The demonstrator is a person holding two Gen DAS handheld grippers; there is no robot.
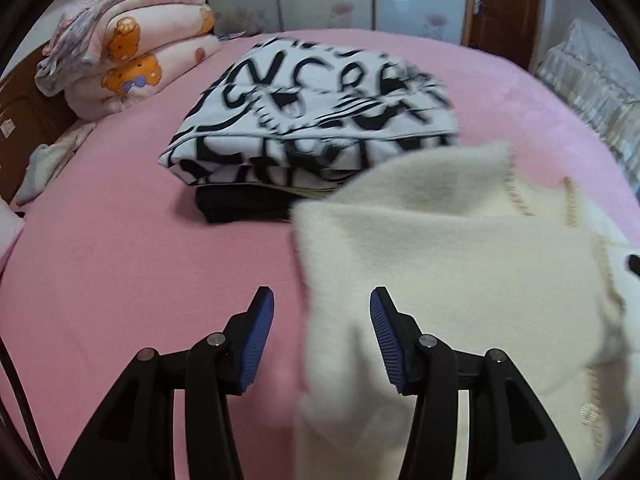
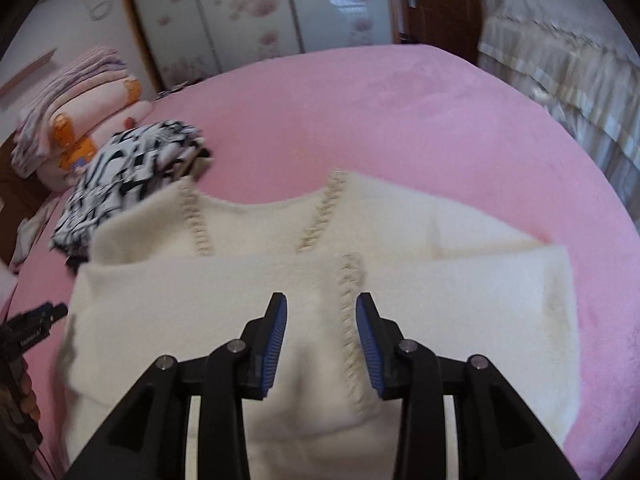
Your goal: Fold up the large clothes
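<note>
A cream woolly garment (image 2: 400, 280) with beige stitched seams lies folded on the pink bed (image 2: 400, 112). In the left wrist view the cream garment (image 1: 460, 260) fills the right half and looks blurred. My left gripper (image 1: 322, 304) is open over the garment's left edge, one finger over the pink sheet, one over the cloth. My right gripper (image 2: 321, 312) is open above the middle of the garment, its jaws either side of a stitched seam. The left gripper also shows at the left edge of the right wrist view (image 2: 44, 316).
A folded black-and-white patterned garment (image 1: 312, 108) lies on a dark folded item (image 1: 240, 204) behind the cream one. Stacked pink quilts with bear prints (image 1: 132, 52) sit at the bed's far left. Wardrobe doors (image 2: 240, 8) and a wooden door (image 2: 436, 0) stand beyond.
</note>
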